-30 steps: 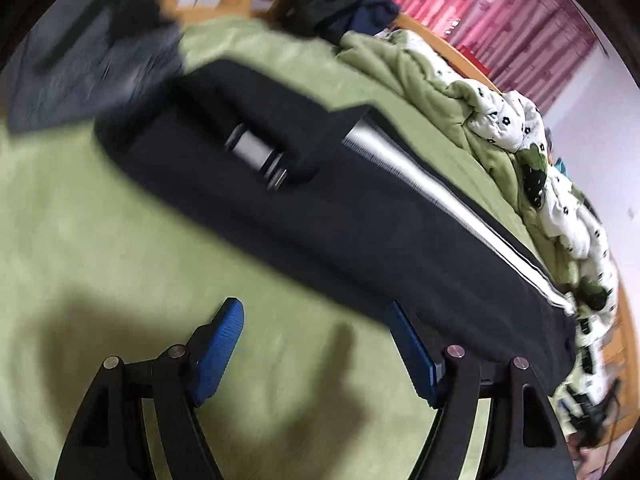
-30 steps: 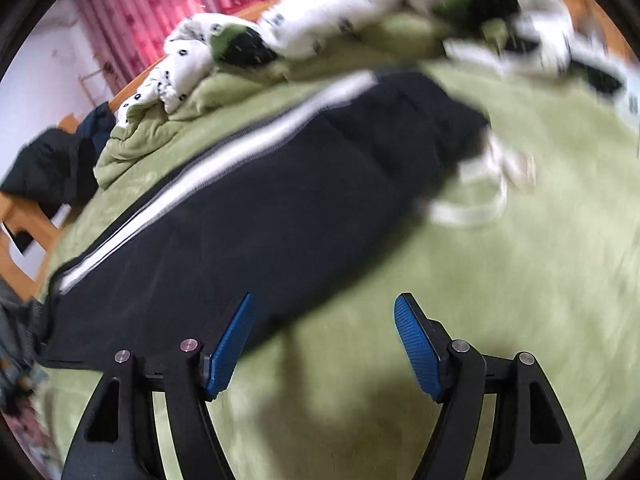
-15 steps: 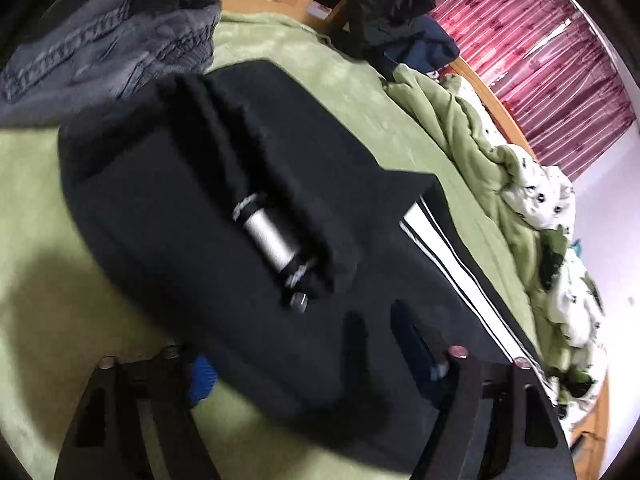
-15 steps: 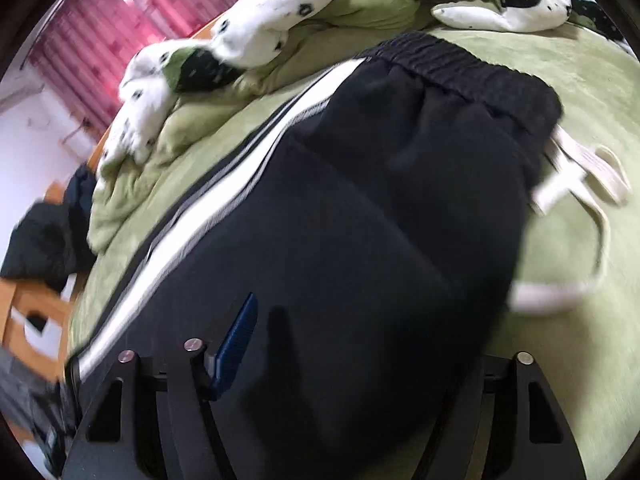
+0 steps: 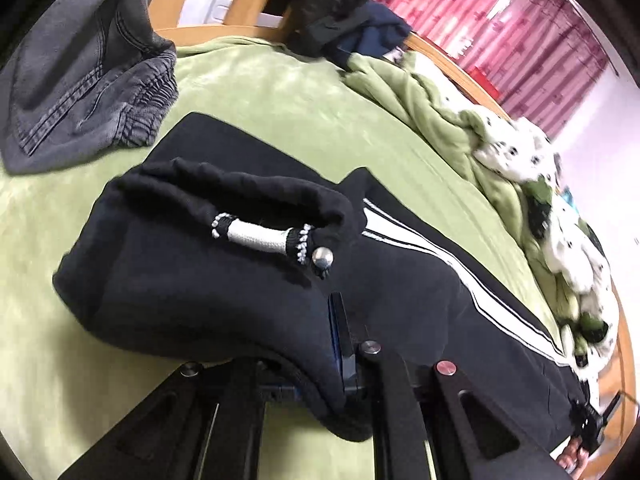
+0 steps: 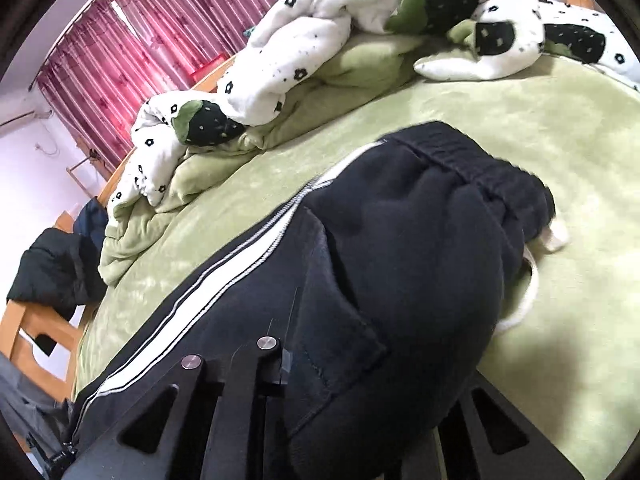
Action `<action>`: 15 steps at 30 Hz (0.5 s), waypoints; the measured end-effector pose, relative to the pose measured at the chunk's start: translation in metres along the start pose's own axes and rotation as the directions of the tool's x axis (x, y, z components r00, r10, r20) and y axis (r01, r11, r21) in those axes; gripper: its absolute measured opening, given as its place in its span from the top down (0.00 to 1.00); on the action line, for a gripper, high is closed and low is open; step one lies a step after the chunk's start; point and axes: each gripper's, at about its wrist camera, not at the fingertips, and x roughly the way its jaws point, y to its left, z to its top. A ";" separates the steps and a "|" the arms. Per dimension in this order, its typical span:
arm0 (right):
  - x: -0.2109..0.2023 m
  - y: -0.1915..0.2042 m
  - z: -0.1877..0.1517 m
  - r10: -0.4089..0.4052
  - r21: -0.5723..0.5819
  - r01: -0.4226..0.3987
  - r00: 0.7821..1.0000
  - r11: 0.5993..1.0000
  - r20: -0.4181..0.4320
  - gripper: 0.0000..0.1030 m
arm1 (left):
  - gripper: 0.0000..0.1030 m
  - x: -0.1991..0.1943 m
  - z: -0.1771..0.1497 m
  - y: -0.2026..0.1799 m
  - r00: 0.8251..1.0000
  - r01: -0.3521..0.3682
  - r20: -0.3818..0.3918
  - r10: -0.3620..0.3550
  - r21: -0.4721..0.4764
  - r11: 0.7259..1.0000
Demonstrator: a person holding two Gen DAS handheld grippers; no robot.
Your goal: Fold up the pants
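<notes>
Black fleece track pants with a white side stripe point(image 5: 420, 280) lie lengthwise across the pale green plush blanket point(image 5: 280, 92) on the bed. The left gripper point(image 5: 320, 380) is clenched on the near edge by the ribbed cuff point(image 5: 260, 236); the right gripper point(image 6: 360, 392) pinches fabric below the elastic waistband point(image 6: 472, 160). To fold well, I'd lift both ends level, keep the stripe straight, and stay off the grey denim jeans point(image 5: 88, 80) nearby.

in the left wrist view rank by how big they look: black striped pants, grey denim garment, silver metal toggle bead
1. black striped pants, nearest the camera, so inflated
2. grey denim garment
3. silver metal toggle bead
</notes>
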 end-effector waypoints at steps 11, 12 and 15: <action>-0.142 -0.128 -0.026 -0.079 -0.007 0.079 0.997 0.997 -0.019 0.86 | 0.89 -0.069 -0.104 -0.007 0.987 0.119 -0.122 -0.102 0.134 0.984; -0.146 -0.137 -0.030 -0.087 -0.009 0.087 0.996 0.996 -0.025 0.86 | 0.89 -0.072 -0.113 -0.009 0.987 0.115 -0.126 -0.095 0.163 0.980; -0.142 -0.156 -0.043 -0.103 -0.007 0.103 0.992 0.995 -0.074 0.84 | 0.86 -0.072 -0.133 -0.004 0.990 0.076 -0.134 -0.050 0.199 0.977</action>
